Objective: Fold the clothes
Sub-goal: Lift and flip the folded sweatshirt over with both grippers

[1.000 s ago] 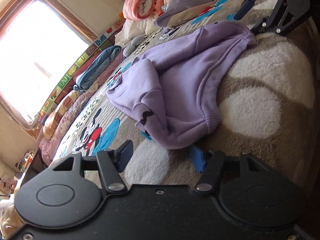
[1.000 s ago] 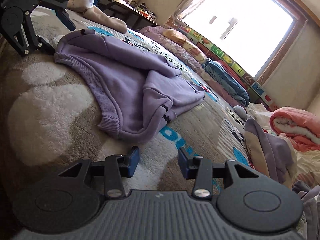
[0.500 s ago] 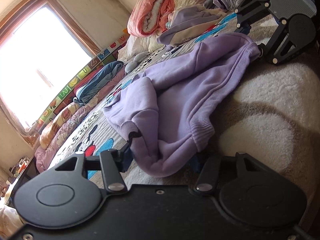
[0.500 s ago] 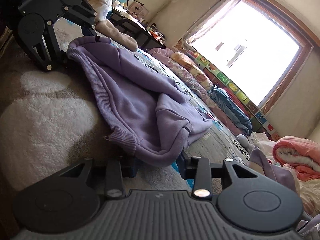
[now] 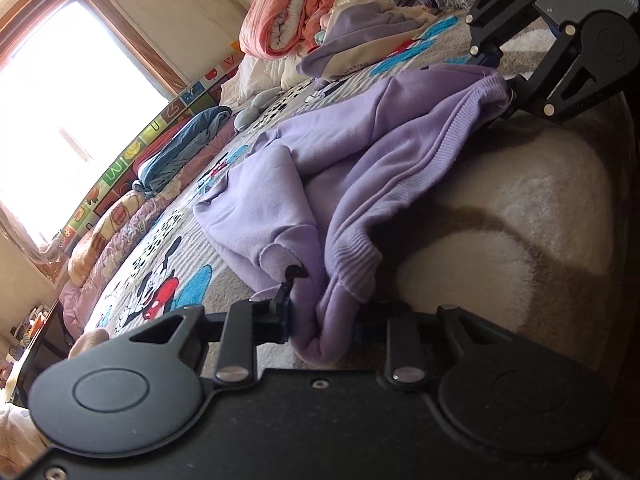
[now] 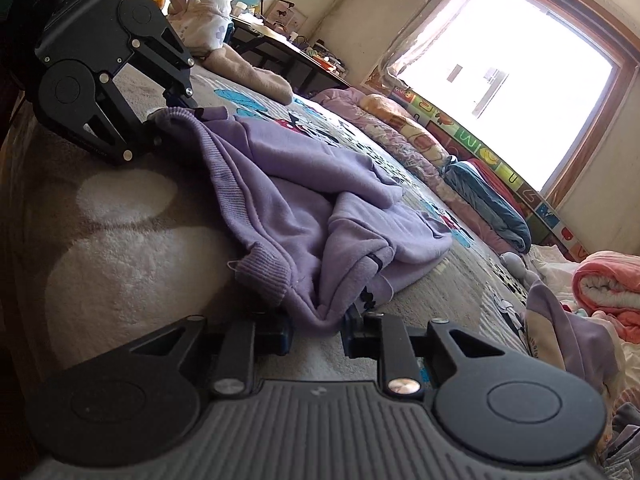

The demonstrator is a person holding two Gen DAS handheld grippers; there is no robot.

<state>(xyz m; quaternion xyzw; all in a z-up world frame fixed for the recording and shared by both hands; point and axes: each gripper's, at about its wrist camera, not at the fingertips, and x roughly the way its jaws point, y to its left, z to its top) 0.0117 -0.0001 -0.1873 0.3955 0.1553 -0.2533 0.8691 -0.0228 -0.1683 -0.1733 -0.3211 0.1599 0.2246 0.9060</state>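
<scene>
A purple sweatshirt (image 5: pixel 360 168) (image 6: pixel 288 200) lies crumpled on the bed, its ribbed hem toward me. In the left wrist view, my left gripper (image 5: pixel 322 326) has its jaws closing on one hem corner, and the bunched fabric fills the gap between the pads. My right gripper (image 6: pixel 316 332) is closing likewise on the other hem corner. Each gripper also appears in the other's view, the right gripper (image 5: pixel 502 80) at the top right and the left gripper (image 6: pixel 176 108) at the top left, both at the hem's ends. The hem stretches between them.
The bed cover (image 5: pixel 160 292) has a cartoon print, with fluffy white and brown patches (image 5: pixel 500 220) near me. A rolled pink quilt (image 5: pixel 288 12), another purple garment (image 5: pixel 360 40) and a folded blue blanket (image 5: pixel 180 148) lie beyond. A cluttered desk (image 6: pixel 280 48) stands by the window.
Both grippers came forward onto the hem corners and their jaws narrowed around the fabric. The hem has bunched up and its ends have lifted slightly off the bed.
</scene>
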